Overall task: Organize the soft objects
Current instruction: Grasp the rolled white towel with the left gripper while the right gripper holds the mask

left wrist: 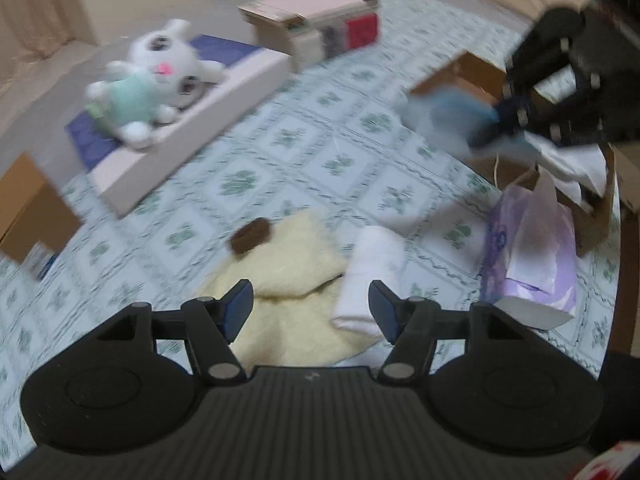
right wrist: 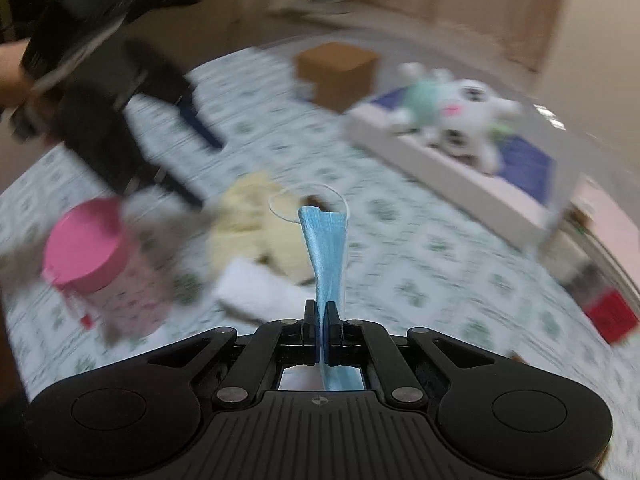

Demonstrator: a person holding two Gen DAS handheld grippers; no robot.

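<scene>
My right gripper [right wrist: 322, 312] is shut on a light blue face mask [right wrist: 325, 248] that hangs from its jaws, ear loop showing at the far end. In the left wrist view that same right gripper [left wrist: 500, 120] hovers at the upper right with the blurred mask [left wrist: 452, 116]. My left gripper [left wrist: 310, 304] stands open above a cream towel [left wrist: 288, 276] and a folded white cloth [left wrist: 372, 276], nothing between its pads. A white plush bunny [left wrist: 156, 76] in a mint outfit lies in a shallow white tray [left wrist: 192, 136] with a blue lining.
A purple tissue pack [left wrist: 532, 256] lies right of the white cloth, beside an open brown box [left wrist: 596, 216] with white paper. A pink round box [right wrist: 92, 252] stands at the left. Cardboard boxes [left wrist: 316, 20] [right wrist: 336, 72] sit at the table's far side.
</scene>
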